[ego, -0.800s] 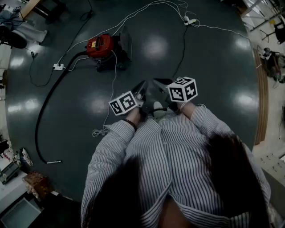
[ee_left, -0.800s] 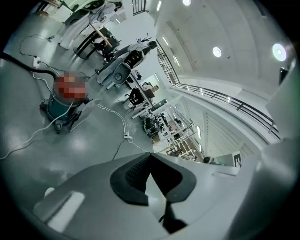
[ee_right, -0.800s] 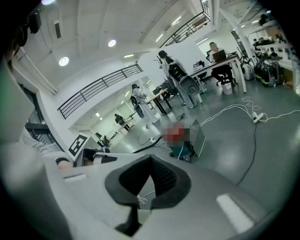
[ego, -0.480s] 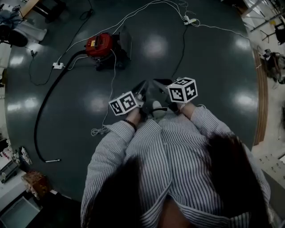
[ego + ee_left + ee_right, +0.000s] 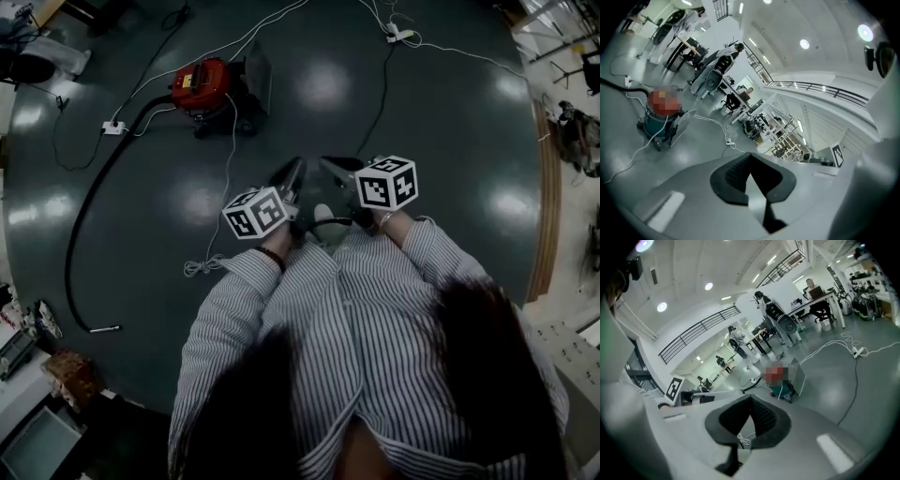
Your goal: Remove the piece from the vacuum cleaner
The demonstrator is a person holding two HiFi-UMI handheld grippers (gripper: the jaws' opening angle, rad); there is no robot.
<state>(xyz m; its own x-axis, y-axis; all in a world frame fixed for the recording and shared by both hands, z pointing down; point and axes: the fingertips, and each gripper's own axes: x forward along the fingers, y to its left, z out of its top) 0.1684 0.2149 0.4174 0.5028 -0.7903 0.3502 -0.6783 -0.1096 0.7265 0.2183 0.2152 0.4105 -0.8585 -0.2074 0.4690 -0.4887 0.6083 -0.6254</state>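
Note:
A red vacuum cleaner [image 5: 202, 82] stands on the dark floor, far ahead and to the left. Its black hose [image 5: 73, 253] curves down the left side to a thin nozzle end [image 5: 103, 329]. A grey flat panel [image 5: 258, 73] leans at its right side. Both grippers are held close together in front of the person's striped shirt, well short of the vacuum. My left gripper [image 5: 291, 174] and my right gripper [image 5: 330, 167] are shut and hold nothing. The vacuum cleaner [image 5: 660, 112] is left of my left gripper [image 5: 750, 155]. Just above my right gripper [image 5: 751, 400] is the vacuum cleaner [image 5: 782, 379].
White cables cross the floor past a power strip [image 5: 114, 127] and another power strip [image 5: 398, 37]; a cable coil [image 5: 197, 268] lies near the left arm. Boxes [image 5: 42, 436] sit at the lower left. A wooden floor edge [image 5: 548, 216] runs at the right. Desks and chairs [image 5: 712, 70] stand behind.
Both grippers have moved a little forward, still shut. The view has shifted, so the vacuum sits slightly higher and further left in the head view.

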